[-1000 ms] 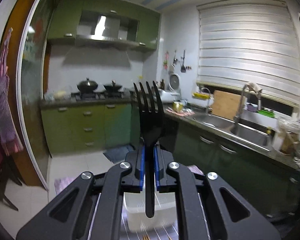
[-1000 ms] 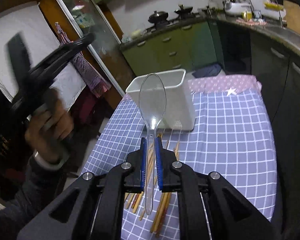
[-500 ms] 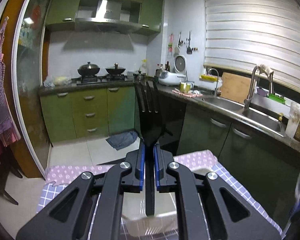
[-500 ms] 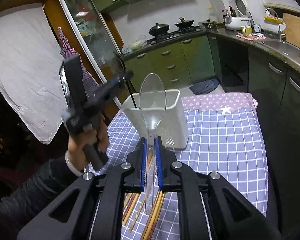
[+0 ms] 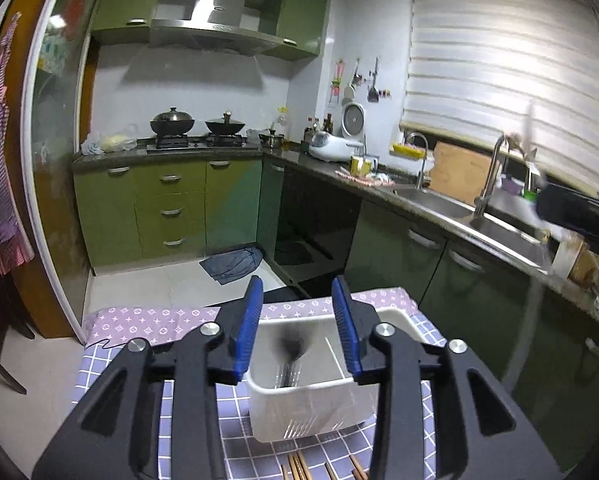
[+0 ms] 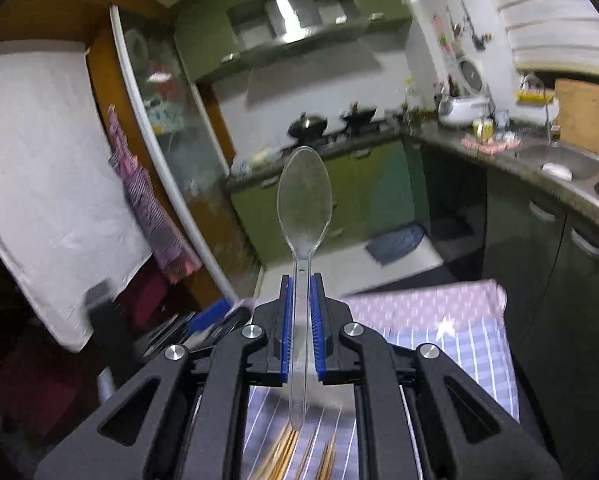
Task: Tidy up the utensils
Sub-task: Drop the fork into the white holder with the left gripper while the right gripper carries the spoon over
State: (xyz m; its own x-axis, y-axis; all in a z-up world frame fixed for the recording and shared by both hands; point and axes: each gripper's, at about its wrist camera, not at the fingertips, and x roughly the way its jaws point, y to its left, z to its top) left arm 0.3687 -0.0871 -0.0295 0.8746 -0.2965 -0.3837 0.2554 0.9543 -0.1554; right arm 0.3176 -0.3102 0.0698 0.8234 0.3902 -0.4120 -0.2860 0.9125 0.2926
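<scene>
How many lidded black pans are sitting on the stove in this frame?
2. The larger lidded pan sits on the left burner and the smaller one on the right burner of the stove. The right wrist view shows the same pair, blurred; no others visible.

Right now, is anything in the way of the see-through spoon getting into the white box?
Possibly the left gripper: it hangs open right above the white utensil holder, where a blurred black fork already sits. The right gripper holds the clear plastic spoon above the chopsticks; its view doesn't show the holder.
</scene>
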